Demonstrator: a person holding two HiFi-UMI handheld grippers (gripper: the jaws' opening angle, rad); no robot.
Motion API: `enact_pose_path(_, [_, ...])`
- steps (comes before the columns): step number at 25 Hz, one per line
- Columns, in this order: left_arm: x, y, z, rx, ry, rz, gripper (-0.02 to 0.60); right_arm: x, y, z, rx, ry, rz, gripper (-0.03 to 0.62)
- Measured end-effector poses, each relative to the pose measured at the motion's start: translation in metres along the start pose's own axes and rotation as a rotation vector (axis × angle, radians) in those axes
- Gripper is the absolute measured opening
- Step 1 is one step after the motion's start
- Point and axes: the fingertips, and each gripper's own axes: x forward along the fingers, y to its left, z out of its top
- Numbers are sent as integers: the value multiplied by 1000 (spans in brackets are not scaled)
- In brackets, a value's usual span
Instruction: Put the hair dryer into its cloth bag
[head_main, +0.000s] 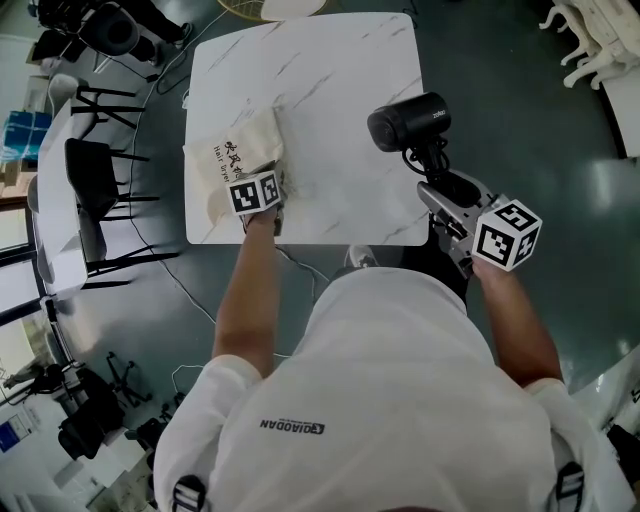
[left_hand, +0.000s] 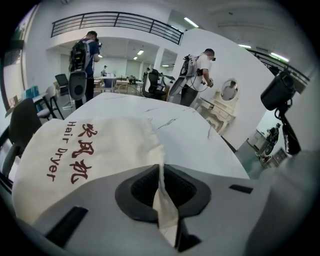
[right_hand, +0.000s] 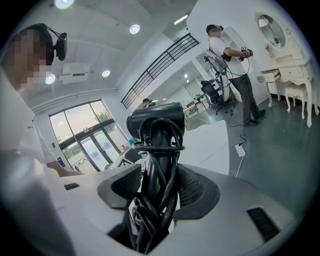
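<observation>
- The left hand-held gripper (left_hand: 161, 192) is clamped on a fold of the cloth bag (left_hand: 85, 150). In the left gripper view the cloth stands pinched between its pads.
- The rest of the bag lies flat on the white bench (head_main: 330, 90), left of centre in the head view. Its printed side faces up.
- The right hand-held gripper (right_hand: 156, 197) is clamped on the handle of the hair dryer (right_hand: 155, 120). The cord (right_hand: 167, 165) is wound round that handle.
- The dryer is held in the air at the upper right of the head view, near the bench's right edge and well apart from the bag.
- The step in hand looks to be opening the bag. The pinched edge is gathered, so it is probably the mouth.
- I cannot tell whether one layer of cloth is caught or both. If both are caught, lifting will not open the mouth, and the grip needs retaking on the top layer alone.
- To do it well, raise the pinched edge so the mouth gapes toward the dryer, and let the lower layer rest on the bench.
- Bring the dryer across head first, in line with the length of the bag.
- The cord loops may catch on the hem, and the light bag may slide on the smooth bench top.
</observation>
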Motion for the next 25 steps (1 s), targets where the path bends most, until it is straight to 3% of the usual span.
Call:
enact_pose_path(7, [-30, -20, 2, 38, -53, -38, 52, 5, 5, -3, -29, 20, 18, 230])
enact_pose_path(15, [-87, -14, 7, 131, -111, -111, 52, 51, 33, -28, -87, 106, 60, 230])
enact_pose_path(21, [-114, -22, 9, 260, -164, -178, 51, 76, 47, -56, -107, 178, 111, 230])
enact_pose_path(25, [-124, -36, 11, 298, -198, -217, 51, 85, 50, -78, -125, 244, 137, 230])
